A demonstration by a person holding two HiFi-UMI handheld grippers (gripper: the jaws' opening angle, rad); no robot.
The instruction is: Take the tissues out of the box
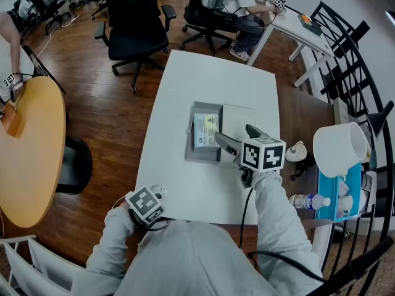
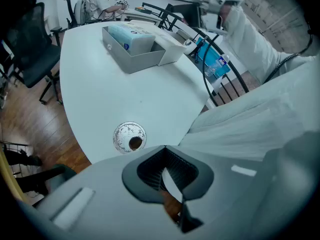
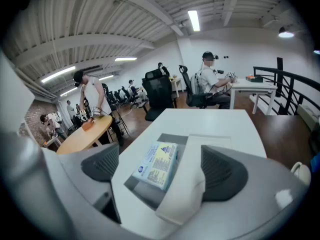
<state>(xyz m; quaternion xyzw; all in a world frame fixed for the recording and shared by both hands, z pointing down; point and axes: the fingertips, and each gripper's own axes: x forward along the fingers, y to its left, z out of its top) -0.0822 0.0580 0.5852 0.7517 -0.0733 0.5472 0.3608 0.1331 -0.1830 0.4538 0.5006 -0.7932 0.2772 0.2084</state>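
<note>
A grey box sits mid-table with a pale blue tissue pack lying flat inside it. Its white lid lies against the box's right side. My right gripper hovers over the near right of the box, jaws wide open. In the right gripper view the tissue pack lies ahead between the open jaws, untouched, with the lid beside it. My left gripper rests at the table's near edge, shut and empty, far from the box.
A round cable grommet sits in the table near my left gripper. Right of the table are a white mug, a water bottle, a white bucket and a black railing. Office chairs stand beyond; a round wooden table is at left.
</note>
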